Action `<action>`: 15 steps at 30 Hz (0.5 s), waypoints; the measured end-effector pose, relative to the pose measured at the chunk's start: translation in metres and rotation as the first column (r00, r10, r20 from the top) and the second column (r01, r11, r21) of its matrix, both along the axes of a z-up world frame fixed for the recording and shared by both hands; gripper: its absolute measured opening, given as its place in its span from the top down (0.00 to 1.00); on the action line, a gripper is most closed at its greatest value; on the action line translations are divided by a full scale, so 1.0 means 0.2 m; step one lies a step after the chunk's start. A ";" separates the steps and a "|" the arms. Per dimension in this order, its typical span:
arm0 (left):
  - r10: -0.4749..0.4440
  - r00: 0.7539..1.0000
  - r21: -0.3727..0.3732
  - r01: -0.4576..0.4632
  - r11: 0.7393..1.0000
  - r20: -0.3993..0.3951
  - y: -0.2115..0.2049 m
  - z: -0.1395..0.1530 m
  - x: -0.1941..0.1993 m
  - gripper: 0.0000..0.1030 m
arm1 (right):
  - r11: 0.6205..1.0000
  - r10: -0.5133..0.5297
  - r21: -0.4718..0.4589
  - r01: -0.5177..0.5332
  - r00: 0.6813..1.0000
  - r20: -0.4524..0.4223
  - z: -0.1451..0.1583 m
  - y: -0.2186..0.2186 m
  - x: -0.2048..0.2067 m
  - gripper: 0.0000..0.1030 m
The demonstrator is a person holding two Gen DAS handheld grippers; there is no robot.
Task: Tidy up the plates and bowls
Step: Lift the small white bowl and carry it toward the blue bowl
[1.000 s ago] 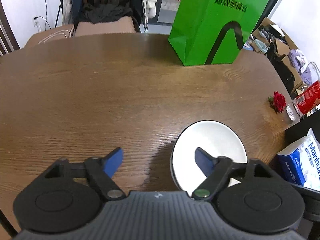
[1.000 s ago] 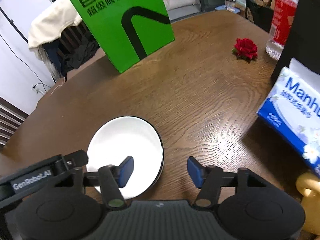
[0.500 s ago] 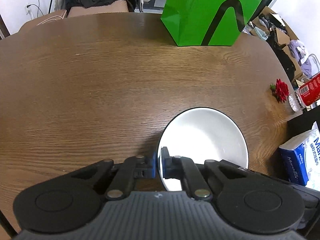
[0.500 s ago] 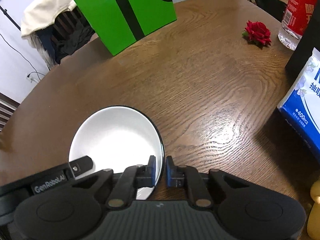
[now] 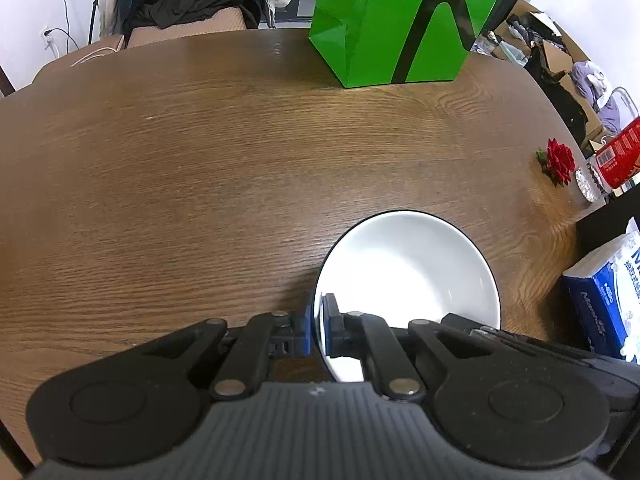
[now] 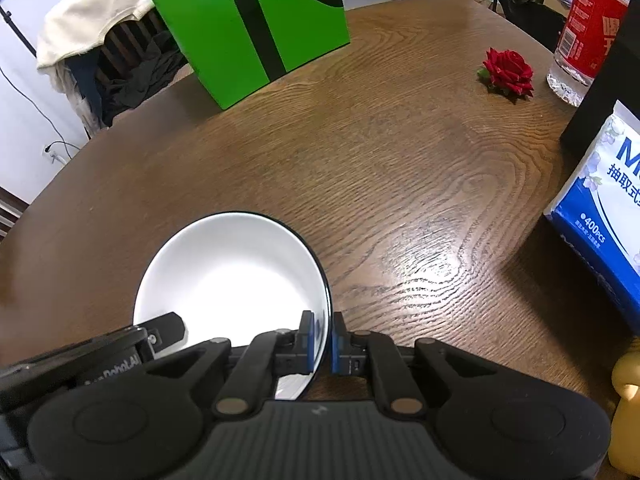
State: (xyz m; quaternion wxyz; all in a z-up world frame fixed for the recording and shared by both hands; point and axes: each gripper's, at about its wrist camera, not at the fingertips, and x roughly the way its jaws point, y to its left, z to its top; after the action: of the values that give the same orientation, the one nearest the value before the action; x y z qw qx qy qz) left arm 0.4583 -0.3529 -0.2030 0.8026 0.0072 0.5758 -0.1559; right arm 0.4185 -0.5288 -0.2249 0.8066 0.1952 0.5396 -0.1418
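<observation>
Near the green bag [image 5: 394, 20], on the counter [image 5: 200, 168], the bowl [image 5: 408, 276] sits pinched at opposite rims by left hand-held gripper [image 5: 318, 330] and right hand-held gripper [image 6: 323, 340]; uneven lifting could tip or slip it.

Home — clothes-draped chair [image 5: 192, 20], dining table [image 5: 200, 160]

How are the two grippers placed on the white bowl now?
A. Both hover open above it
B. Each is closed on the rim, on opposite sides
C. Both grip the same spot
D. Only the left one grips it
B: the left gripper pinches the white bowl at its left rim, and the right gripper pinches its right rim.
</observation>
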 end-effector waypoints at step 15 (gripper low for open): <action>0.005 1.000 -0.015 -0.004 1.000 0.026 0.09 0.08 -0.07 0.94 | 1.000 0.026 0.009 -0.026 0.999 0.031 0.04 0.05 -0.06 0.92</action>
State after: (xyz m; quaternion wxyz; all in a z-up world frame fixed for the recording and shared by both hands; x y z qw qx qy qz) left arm 0.4440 -0.3346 -0.1873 0.8104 0.0018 0.5640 -0.1583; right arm 0.4061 -0.5182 -0.2164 0.8157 0.1941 0.5302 -0.1256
